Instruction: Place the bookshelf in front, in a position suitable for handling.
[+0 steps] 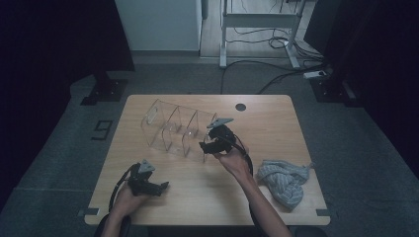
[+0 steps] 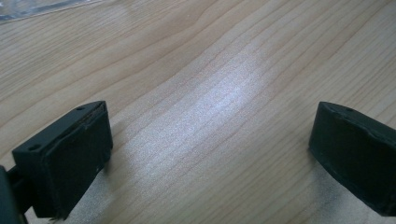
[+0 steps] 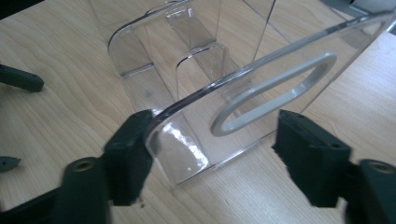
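Looking down, high view: pale wood-grain table point(image 1: 276, 148), rounded corners, small round dark hole near far edge.
Organizer: clear plastic organizer point(image 1: 180, 131) mid-table, thin see-through walls, curved dividers making several slots.
Cloth: grey ribbed knit cloth point(image 1: 284, 180) bunched near right front corner, well apart from organizer.
Right gripper: right gripper point(image 1: 207, 146) at organizer's near right end, black body, grey three-cornered plate on top.
Left gripper: left gripper point(image 1: 165, 186) resting low near front left, well apart from organizer.
Left gripper view: left gripper point(image 2: 210, 149) jaws wide apart, blocky matte black pads, nothing between them, bare glossy wood under.
Right gripper view: right gripper point(image 3: 212, 154) straddling organizer point(image 3: 261, 88) end wall, a smooth rounded-corner panel with an oval handle slot.
Right fingers: left pad point(image 3: 128, 156) touching panel's edge, right pad just beside it with a gap; jaws partly apart, not clamped.
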A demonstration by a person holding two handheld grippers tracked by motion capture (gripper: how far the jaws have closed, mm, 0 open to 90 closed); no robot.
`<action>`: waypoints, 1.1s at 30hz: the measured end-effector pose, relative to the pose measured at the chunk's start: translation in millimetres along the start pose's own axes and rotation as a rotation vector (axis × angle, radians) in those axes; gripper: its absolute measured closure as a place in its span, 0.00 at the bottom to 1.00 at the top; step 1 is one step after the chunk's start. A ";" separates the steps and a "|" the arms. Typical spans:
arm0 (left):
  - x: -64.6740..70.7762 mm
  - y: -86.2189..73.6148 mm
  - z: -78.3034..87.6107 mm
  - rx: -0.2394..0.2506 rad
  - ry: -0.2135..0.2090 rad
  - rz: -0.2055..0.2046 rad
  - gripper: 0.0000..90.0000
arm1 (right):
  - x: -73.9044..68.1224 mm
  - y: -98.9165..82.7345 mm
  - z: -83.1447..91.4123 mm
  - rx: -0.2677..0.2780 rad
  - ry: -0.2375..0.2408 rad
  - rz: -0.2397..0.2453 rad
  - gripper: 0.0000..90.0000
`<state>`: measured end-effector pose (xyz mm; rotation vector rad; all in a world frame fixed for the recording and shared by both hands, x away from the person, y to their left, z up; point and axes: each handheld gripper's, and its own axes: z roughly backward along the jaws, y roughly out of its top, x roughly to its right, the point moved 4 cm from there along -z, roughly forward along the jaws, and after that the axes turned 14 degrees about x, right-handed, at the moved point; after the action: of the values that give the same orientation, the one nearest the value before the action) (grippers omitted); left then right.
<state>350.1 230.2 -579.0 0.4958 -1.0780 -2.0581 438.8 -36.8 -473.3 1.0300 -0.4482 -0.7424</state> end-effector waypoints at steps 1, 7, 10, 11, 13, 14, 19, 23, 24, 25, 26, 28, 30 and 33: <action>0.0 0.0 0.0 0.000 0.000 0.000 0.00 | 2.1 -0.3 1.1 -0.001 0.000 -0.005 0.36; 0.1 0.0 0.0 0.001 0.000 0.001 0.00 | 16.2 -2.4 8.5 -0.022 -0.005 -0.031 0.49; 0.0 0.0 0.0 0.000 0.000 0.000 0.00 | 20.4 -3.0 11.1 -0.027 -0.017 -0.035 0.53; 0.0 0.0 0.0 0.000 0.000 0.000 0.00 | 22.4 -3.3 12.2 -0.029 -0.024 -0.036 0.53; 0.0 0.0 -0.1 0.001 0.001 0.000 0.00 | 25.6 -3.9 14.1 -0.034 -0.034 -0.044 0.54; 0.0 0.0 0.0 0.000 0.000 0.000 0.00 | 27.7 -4.3 15.2 -0.036 -0.038 -0.046 0.54; -0.1 0.0 -0.1 0.000 0.000 -0.001 0.00 | 37.7 -6.9 19.7 -0.034 -0.052 -0.072 0.60; -0.1 0.0 -0.1 0.000 0.000 -0.001 0.00 | 43.0 -8.1 23.5 -0.034 -0.058 -0.082 0.70; -0.1 0.0 -0.1 0.000 0.000 -0.001 0.00 | 44.2 -8.3 24.3 -0.034 -0.063 -0.082 0.72; -0.1 0.0 -0.1 0.001 0.000 -0.001 0.00 | 46.0 -8.5 26.0 -0.039 -0.071 -0.085 0.75; -0.1 0.0 0.0 0.000 0.000 -0.001 0.00 | 46.0 -8.5 26.0 -0.039 -0.071 -0.085 0.75; -0.1 0.0 -0.1 0.000 0.000 -0.001 0.00 | 48.2 -8.8 27.8 -0.044 -0.078 -0.086 0.80; -0.1 0.0 -0.1 0.000 0.000 0.000 0.00 | 50.9 -9.7 29.3 -0.044 -0.087 -0.087 0.84; -0.2 0.1 0.0 0.000 -0.002 -0.002 0.00 | 56.3 -11.3 32.5 -0.046 -0.096 -0.094 0.88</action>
<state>350.3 230.3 -579.0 0.4946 -1.0788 -2.0607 451.9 -101.4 -468.6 0.9806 -0.4655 -0.8845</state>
